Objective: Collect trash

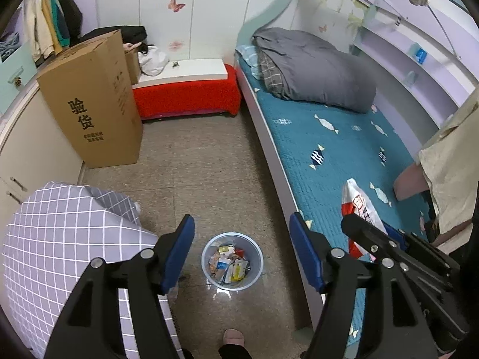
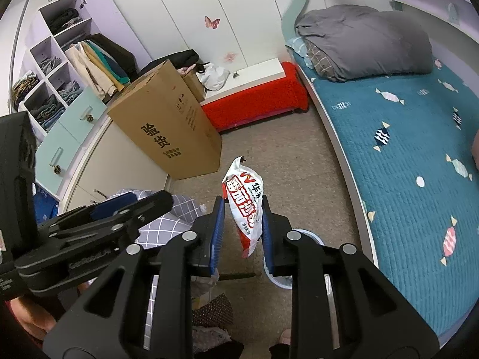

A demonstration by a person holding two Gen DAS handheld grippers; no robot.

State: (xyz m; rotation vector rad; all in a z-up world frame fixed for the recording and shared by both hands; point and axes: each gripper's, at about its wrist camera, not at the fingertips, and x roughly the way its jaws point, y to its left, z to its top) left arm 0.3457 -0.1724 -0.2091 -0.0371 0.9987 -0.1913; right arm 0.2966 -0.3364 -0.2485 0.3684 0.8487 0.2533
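Bin (image 1: pixel 257 257) on floor holds wrappers (image 1: pixel 229 264). Left gripper (image 1: pixel 241 251) jaws wide, empty; right gripper (image 2: pixel 243 236) jaws clamp bag (image 2: pixel 245 206).

A home bedroom. A bed (image 1: pixel 329 149) with a blue candy-print cover carries a folded grey quilt (image 1: pixel 314 68). White wardrobe doors (image 2: pixel 185 15) bear butterfly stickers, open shelves (image 2: pixel 51 68) hold folded clothes, and a tall cardboard box (image 1: pixel 89 101) stands on the floor (image 1: pixel 203 173).
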